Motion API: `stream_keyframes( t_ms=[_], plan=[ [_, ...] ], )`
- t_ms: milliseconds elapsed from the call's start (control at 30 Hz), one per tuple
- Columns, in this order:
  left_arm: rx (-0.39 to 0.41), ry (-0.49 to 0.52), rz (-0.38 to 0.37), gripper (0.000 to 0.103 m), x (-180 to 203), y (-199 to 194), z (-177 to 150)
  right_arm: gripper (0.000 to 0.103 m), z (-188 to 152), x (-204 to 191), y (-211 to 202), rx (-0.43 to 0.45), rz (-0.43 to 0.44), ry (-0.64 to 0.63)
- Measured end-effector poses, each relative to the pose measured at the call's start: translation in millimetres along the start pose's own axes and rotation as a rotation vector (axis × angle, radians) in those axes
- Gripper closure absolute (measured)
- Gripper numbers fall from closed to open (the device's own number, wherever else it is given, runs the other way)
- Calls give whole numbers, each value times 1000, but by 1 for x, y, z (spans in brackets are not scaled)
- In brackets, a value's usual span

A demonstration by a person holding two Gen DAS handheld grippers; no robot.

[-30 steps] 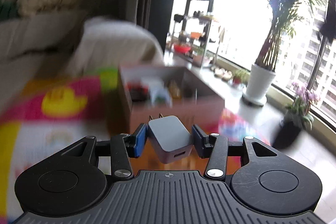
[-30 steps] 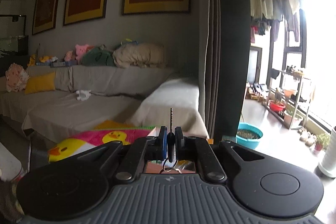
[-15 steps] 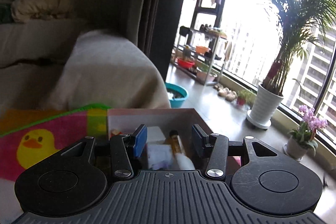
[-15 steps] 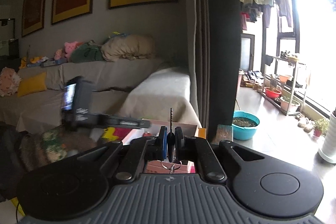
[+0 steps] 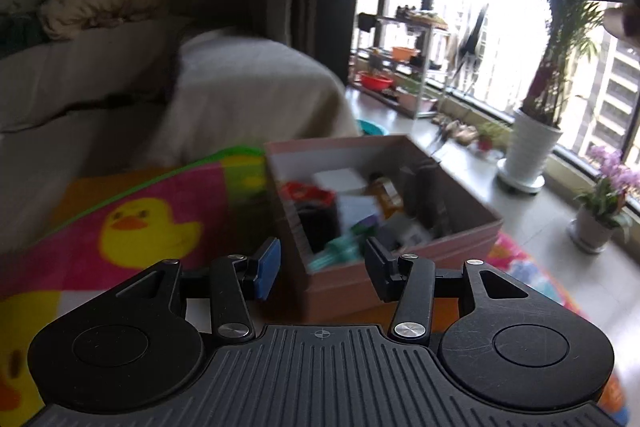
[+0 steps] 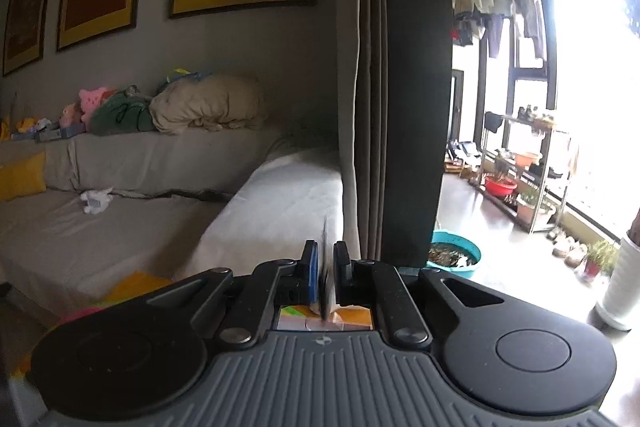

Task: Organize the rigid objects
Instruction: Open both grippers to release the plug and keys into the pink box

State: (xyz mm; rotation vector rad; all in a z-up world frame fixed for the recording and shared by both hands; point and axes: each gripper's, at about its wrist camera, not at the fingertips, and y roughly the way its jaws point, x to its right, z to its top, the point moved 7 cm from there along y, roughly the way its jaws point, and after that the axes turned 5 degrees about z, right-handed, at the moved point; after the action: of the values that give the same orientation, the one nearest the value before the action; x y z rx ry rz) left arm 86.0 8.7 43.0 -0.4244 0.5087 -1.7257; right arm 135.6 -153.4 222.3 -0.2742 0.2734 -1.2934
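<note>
Metal, thin and stiff, the key (image 6: 325, 287) sits pinched in the right hand-held gripper (image 6: 325, 267); light and slippery, best held by its flat. Left hand-held gripper (image 5: 320, 263) gapes empty near the pink box (image 5: 400, 267).

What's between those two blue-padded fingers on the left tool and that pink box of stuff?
Nothing is held between them. In the left wrist view the left gripper is open, and through the gap you see only the near wall of the pink box just ahead.
</note>
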Motion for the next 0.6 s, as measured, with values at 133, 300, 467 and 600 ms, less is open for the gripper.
stream_keyframes(
  t_ms=[133,300,467,600],
  plan=[
    [-47,22,77,51,-26,-11,-36,52,-24,-6,9,-51,11,44],
    [-139,-10,123,51,-39,-17,-88,32,-104,-19,-5,-133,-34,27],
    [-130,-46,136,44,-22,-19,-107,25,-204,-36,-4,-302,-27,77],
    [-123,-64,121,26,-8,-10,-104,25,-255,-42,8,-398,-69,76]
  ],
)
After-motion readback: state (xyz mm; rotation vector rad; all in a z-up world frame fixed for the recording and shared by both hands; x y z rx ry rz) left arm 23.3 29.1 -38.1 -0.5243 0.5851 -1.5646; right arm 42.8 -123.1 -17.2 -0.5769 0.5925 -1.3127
